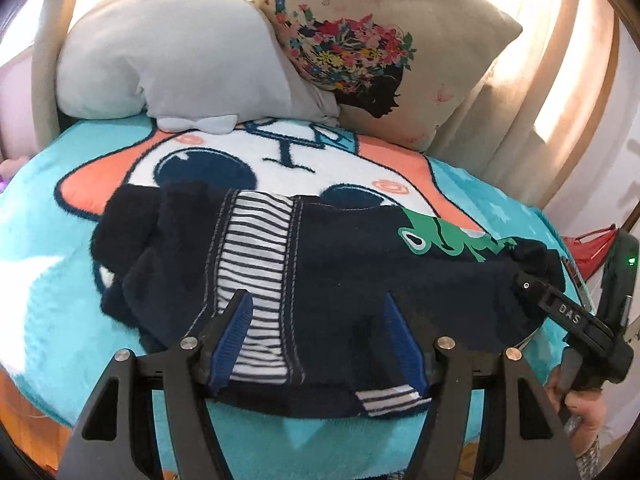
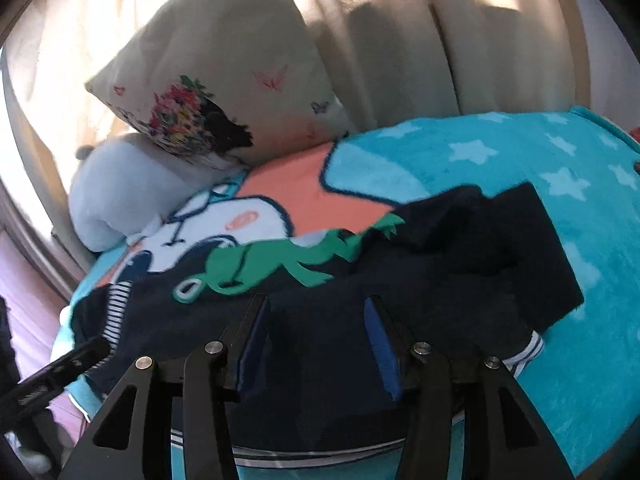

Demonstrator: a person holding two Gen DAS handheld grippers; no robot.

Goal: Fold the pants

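Both claws gape wide over my navy pants [image 1: 360,280] (green frog print), which lie mid-frame on the teal blanket [image 1: 60,280]: left gripper [image 1: 320,312] and right gripper [image 2: 316,316] hold nothing. I fear pinching fluffy blanket pile along with cloth, dragging everything askew.

A grey plush [image 1: 172,52] and floral pillow [image 1: 372,52] are leaning on curtains [image 2: 400,40] beyond the fingers, above a turquoise blanket [image 1: 52,248].
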